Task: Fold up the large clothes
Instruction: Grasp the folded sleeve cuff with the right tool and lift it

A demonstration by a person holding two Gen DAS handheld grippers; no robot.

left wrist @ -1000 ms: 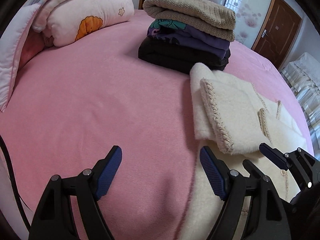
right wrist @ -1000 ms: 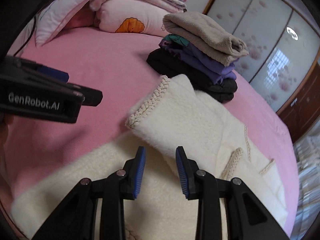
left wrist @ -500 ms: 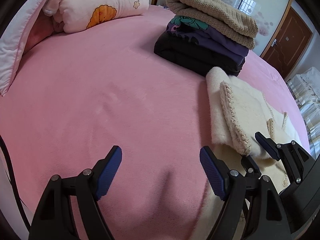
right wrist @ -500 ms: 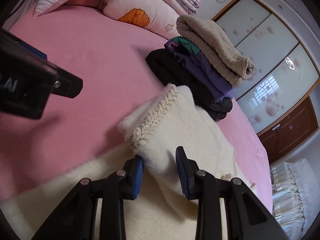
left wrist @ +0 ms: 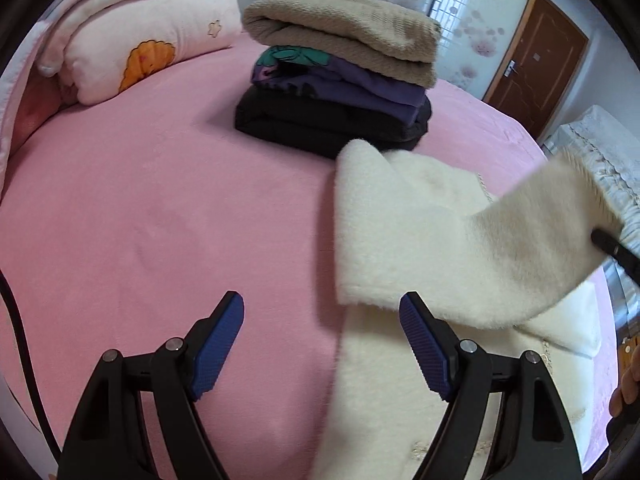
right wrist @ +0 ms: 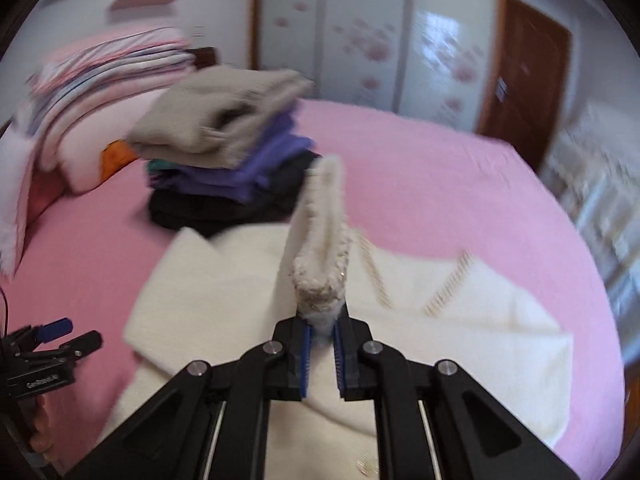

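Observation:
A cream fleece cardigan (left wrist: pixel 400 216) (right wrist: pixel 460 312) lies spread on the pink bed. My right gripper (right wrist: pixel 322 340) is shut on the braided cuff of its sleeve (right wrist: pixel 320 248) and holds it up over the body of the garment. In the left wrist view the lifted sleeve (left wrist: pixel 540 248) stretches to the right, with the right gripper's tip (left wrist: pixel 612 246) under it. My left gripper (left wrist: pixel 322 328) is open and empty, hovering over the cardigan's left edge and the pink sheet. It also shows in the right wrist view (right wrist: pixel 52 340) at lower left.
A stack of folded clothes, beige on purple on black (left wrist: pixel 340 64) (right wrist: pixel 224 152), sits just behind the cardigan. Pink pillows and folded quilts (left wrist: pixel 140 40) lie at the back left. The pink bed (left wrist: pixel 160 200) spreads to the left. A wardrobe and brown door (left wrist: pixel 536 60) stand behind.
My right gripper closed on the sleeve cuff and lifted it up and to the right across the cardigan. My left gripper stayed open and shifted slightly.

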